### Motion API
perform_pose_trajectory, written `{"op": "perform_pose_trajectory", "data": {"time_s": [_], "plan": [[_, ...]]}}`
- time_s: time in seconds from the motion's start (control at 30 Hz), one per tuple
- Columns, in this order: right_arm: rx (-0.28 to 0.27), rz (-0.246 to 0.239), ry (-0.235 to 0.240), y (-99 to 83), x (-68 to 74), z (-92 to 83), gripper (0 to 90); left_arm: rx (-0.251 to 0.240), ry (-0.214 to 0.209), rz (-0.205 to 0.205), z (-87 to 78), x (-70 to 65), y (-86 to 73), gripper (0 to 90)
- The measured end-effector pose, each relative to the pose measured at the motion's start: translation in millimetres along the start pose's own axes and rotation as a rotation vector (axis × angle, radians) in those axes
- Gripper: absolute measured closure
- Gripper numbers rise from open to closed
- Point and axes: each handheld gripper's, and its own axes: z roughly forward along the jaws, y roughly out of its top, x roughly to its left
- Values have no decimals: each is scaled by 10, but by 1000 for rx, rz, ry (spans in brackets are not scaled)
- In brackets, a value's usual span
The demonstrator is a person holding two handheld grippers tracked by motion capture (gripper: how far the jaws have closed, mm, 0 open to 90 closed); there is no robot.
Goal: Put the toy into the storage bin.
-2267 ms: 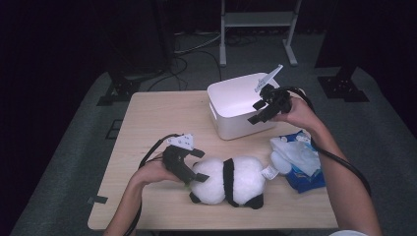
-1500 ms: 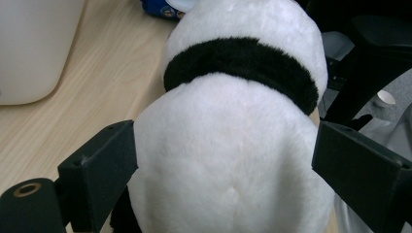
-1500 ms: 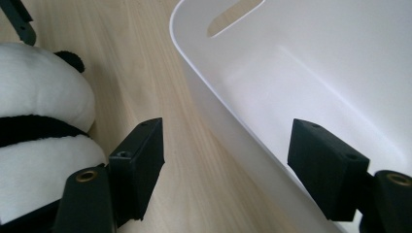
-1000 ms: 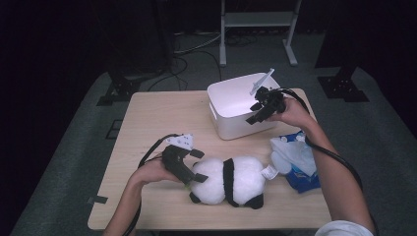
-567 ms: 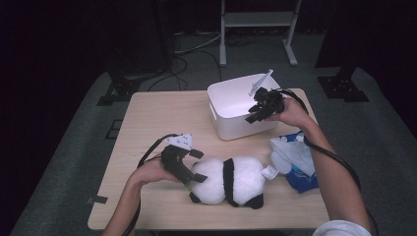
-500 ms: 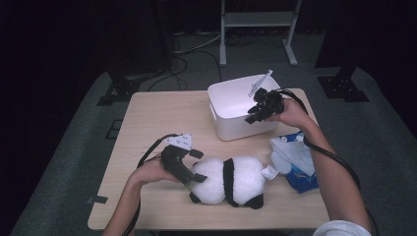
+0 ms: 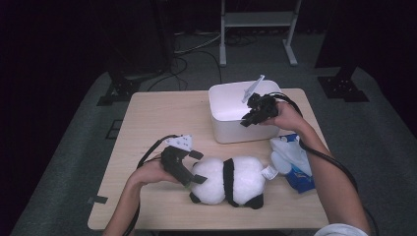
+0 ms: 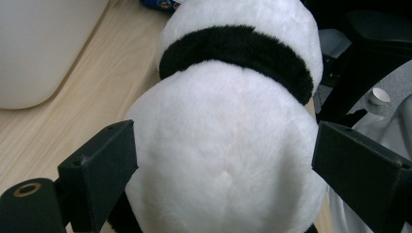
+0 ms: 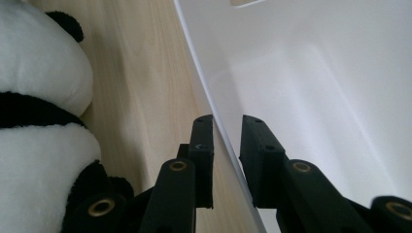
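A black-and-white panda plush (image 7: 231, 179) lies on its side near the table's front edge. My left gripper (image 7: 197, 167) holds its white head end, the jaws pressed into the fur on both sides (image 8: 223, 160). My right gripper (image 7: 247, 119) sits at the near right rim of the white box (image 7: 221, 132). Its jaws (image 9: 227, 119) stand astride the thin wall and have just been closing. The outer jaw lies against the wall, and a narrow gap stays on the inner side. The box's inside (image 9: 316, 97) looks bare.
A blue-and-white soft pack (image 7: 292, 164) lies right of the panda, under my right forearm. The wooden table (image 7: 157, 118) has bare room at its left and back left. A white metal stand (image 7: 255, 19) and floor cables lie beyond the far edge.
The right gripper has edged slightly down and left onto the box's rim. The left gripper and the panda have stayed where they were.
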Motion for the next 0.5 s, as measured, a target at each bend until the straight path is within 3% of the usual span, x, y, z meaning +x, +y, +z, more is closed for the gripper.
{"op": "perform_pose_trajectory", "data": {"time_s": [0.5], "plan": [[-7,-46,39,183,151,110,839,9,-8,1,10,5,-6,79]]}}
